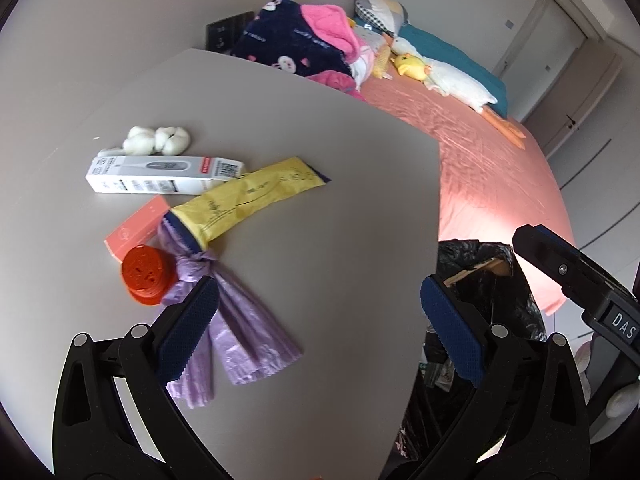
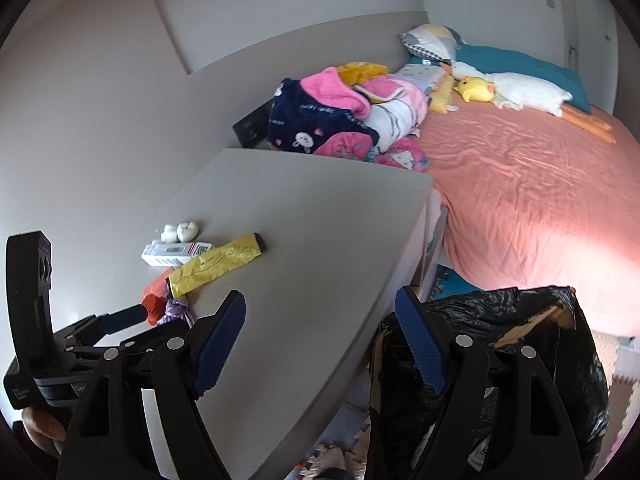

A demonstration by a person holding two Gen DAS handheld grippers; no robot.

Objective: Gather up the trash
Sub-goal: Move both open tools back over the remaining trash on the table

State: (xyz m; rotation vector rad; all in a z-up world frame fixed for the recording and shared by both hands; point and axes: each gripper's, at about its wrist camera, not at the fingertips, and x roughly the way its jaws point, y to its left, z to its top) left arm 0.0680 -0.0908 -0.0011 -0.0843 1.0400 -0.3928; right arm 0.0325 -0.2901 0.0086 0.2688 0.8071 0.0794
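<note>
Trash lies on the grey table (image 1: 320,160): a crumpled purple plastic bag (image 1: 240,340), an orange-red cap (image 1: 146,274), a salmon box (image 1: 136,228), a yellow wrapper (image 1: 248,200), a white box (image 1: 160,174) and white cotton balls (image 1: 158,140). My left gripper (image 1: 320,332) hovers open over the table's near edge. Its left finger (image 1: 192,328) is above the purple bag and nothing is between the pads. My right gripper (image 2: 320,344) is open and empty, straddling the table's corner and the black-lined bin (image 2: 500,340). The yellow wrapper (image 2: 216,264) and cap (image 2: 154,312) show at its left.
The bin (image 1: 488,292) stands on the floor between the table and the bed (image 2: 520,200). The bed holds a heap of blankets (image 2: 340,120), a plush duck (image 2: 476,90) and pillows. Foam mats (image 2: 616,360) cover the floor. One left gripper finger (image 2: 120,320) shows at lower left.
</note>
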